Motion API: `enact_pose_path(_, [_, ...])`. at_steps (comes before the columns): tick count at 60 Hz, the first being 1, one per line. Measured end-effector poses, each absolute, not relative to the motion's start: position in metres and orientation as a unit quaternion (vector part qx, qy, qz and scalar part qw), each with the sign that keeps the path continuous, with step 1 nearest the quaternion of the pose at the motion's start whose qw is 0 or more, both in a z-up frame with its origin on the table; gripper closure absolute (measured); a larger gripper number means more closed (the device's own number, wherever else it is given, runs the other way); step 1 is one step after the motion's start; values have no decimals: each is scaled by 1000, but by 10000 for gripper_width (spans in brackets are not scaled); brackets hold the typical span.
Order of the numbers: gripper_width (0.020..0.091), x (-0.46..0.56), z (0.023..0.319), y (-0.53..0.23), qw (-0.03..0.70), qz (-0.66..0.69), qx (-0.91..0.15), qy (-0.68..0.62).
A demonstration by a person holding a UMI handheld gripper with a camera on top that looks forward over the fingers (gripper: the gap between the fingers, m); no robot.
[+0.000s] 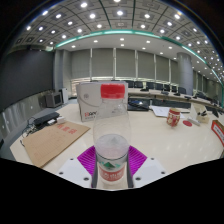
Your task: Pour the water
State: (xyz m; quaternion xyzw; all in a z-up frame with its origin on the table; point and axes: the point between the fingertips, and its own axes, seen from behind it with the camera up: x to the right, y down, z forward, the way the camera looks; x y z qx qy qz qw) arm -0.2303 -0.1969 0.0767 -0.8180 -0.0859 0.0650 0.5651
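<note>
Over on the left of the pale table (150,140) lies a flat brown cardboard sheet (52,140), with some dark office gear (45,118) behind it that I can't make out properly. Moving across, a white box with a red label (102,100) stands upright well beyond the fingers. Right in front of me the gripper (111,170) is closed on a clear plastic bottle (111,158): the purple pads (87,160) press against its sides at either hand, around the band of its red and green label, and its cap points up toward the box. I'd guess it is light, thin-walled and a bit slippery, so it could buckle or squirt if squeezed hard; holding it at mid-body, as now, looks sensible. Further right a small red and white cup (174,117) sits apart on the table, the likely target for pouring.
</note>
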Motion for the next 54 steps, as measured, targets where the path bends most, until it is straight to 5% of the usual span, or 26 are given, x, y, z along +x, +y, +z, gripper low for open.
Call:
enact_pose_path(11, [736, -233, 109, -185, 570, 87, -813, -87])
enact_pose_path(38, [738, -182, 292, -28, 580, 352, -725, 121])
enact_pose_path(46, [740, -143, 305, 35, 514, 469, -677, 240])
enact_pose_path(54, [740, -102, 285, 90, 432, 557, -616, 353])
